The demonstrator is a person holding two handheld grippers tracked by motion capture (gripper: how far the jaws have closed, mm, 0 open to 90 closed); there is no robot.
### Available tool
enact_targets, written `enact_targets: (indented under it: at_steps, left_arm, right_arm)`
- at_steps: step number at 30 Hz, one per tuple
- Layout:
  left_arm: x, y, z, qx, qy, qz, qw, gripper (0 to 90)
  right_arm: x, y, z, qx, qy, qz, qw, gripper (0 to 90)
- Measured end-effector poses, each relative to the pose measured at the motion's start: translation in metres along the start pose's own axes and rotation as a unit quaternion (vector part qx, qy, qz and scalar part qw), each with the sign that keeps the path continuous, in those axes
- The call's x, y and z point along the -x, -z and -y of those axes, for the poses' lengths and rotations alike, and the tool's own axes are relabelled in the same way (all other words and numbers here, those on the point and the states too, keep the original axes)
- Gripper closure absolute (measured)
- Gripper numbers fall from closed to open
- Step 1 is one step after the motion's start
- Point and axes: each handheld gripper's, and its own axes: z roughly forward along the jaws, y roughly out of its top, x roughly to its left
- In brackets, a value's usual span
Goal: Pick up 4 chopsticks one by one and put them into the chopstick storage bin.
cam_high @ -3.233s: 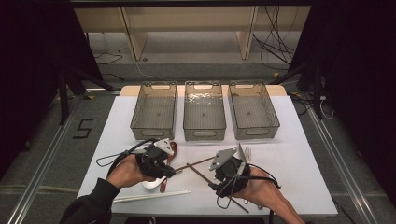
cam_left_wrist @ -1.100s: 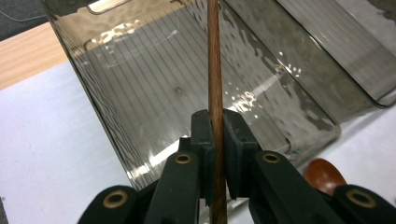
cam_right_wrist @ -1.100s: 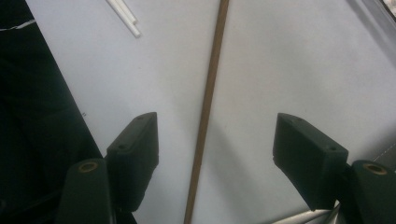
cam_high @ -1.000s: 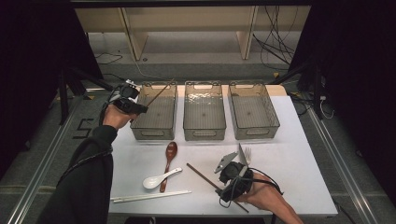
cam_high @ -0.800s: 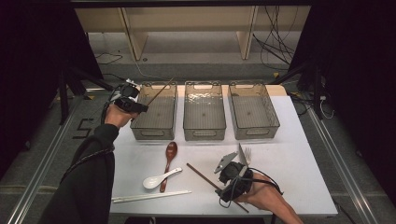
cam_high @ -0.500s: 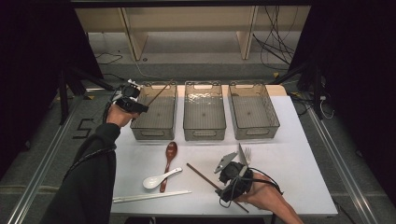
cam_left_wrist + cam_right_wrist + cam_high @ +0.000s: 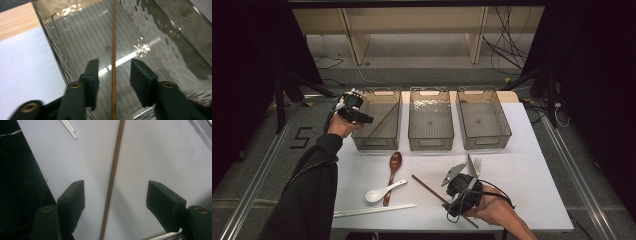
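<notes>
While the left gripper [image 7: 362,118] hangs over the left bin [image 7: 377,144], its jaws have just been opening, and the brown chopstick [image 7: 114,62] that runs between them in the left gripper view now has a clear gap to the pad on each side, so nothing is pinched any longer. From the high view that chopstick [image 7: 382,121] lies slanted inside the left bin, leaning toward its near left wall; a second ago the same gripper was clamped at that spot with the stick in its grasp. The release reads as the end of one delivery: one brown chopstick is sorted and the left hand is free to come back for more. Well in front of the left bin and to its right, the right gripper [image 7: 462,176] rests low on the white surface [image 7: 522,170] with its jaws spread wide, straddling the second brown chopstick [image 7: 112,177] without touching it; that stick looks like the next thing to be lifted. Directly in front of the left bin lie a wooden spoon [image 7: 392,172], a white soup spoon [image 7: 382,191] and a pair of white chopsticks [image 7: 374,211], all waiting. The middle bin [image 7: 430,145] and right bin [image 7: 484,142], beside the left bin, appear empty.
</notes>
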Motion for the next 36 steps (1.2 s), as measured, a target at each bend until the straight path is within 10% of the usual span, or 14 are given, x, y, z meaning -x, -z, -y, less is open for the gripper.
enact_targets:
  at_steps: [13,20,30,36]
  left_arm:
    - [0.035,0.045,0.018,0.023,-0.024,0.062,0.9975,20.9]
    - [0.069,0.072,0.044,0.047,-0.054,0.123,0.9899,15.9]
    - [0.115,0.093,0.071,0.061,-0.101,0.150,0.9815,15.5]
    - [0.125,0.096,0.085,0.069,-0.107,0.147,0.9810,15.1]
  right_arm:
    - [0.002,-0.002,-0.001,-0.013,-0.015,0.004,0.9998,32.0]
    - [0.007,-0.007,-0.002,-0.034,-0.041,0.003,0.9986,32.0]
    - [0.014,-0.019,-0.005,-0.064,-0.043,0.001,0.9970,34.1]
    - [0.017,-0.025,-0.006,-0.074,-0.043,0.000,0.9963,36.5]
